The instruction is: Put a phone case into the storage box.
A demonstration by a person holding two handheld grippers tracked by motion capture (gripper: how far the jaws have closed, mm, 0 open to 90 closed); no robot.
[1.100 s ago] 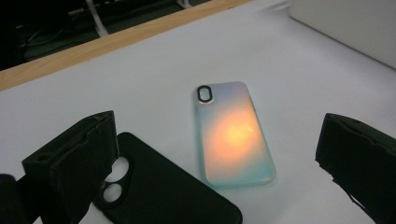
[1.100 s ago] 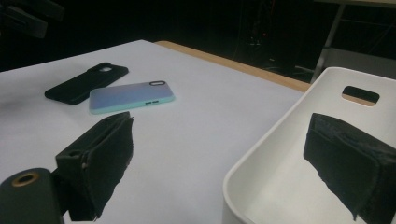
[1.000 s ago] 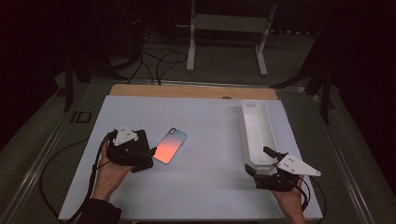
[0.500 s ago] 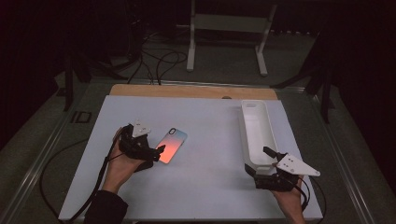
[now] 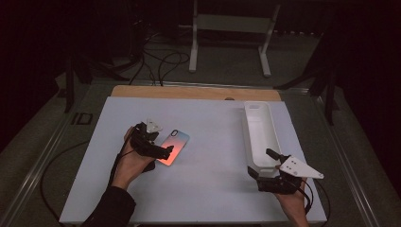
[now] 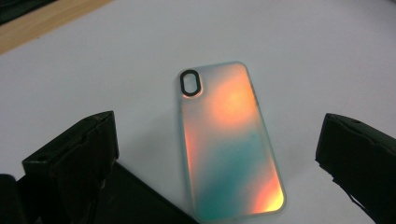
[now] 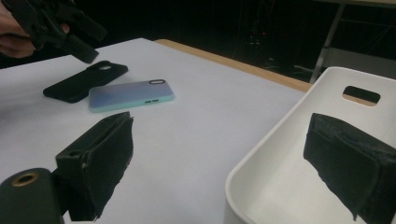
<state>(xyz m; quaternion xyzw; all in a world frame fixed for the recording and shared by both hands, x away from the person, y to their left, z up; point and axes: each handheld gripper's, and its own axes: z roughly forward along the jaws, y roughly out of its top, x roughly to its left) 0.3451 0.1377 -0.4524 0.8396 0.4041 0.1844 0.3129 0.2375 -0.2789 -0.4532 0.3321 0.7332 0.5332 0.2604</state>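
An iridescent orange-and-teal phone case (image 5: 174, 145) (image 6: 229, 140) (image 7: 130, 94) lies flat on the white table, left of centre. A black phone case (image 7: 84, 80) (image 6: 135, 198) lies right beside it, partly under my left hand in the high view. My left gripper (image 5: 161, 151) (image 6: 219, 140) hovers over the iridescent case, open, one jaw on each side of it, not touching. My right gripper (image 5: 265, 163) (image 7: 224, 154) is open at the near end of a long white tray (image 5: 249, 142) (image 7: 280, 163), one jaw outside its wall and one inside.
The tray runs away from me along the table's right side and looks empty. A wooden strip (image 5: 189, 91) borders the white tabletop (image 5: 208, 189) at the far edge. Beyond it stand a metal stand (image 5: 194, 52) and floor cables (image 5: 161, 61).
My left gripper has moved right and turned over the iridescent case, now straddling it. The right gripper and the tray have stayed put.
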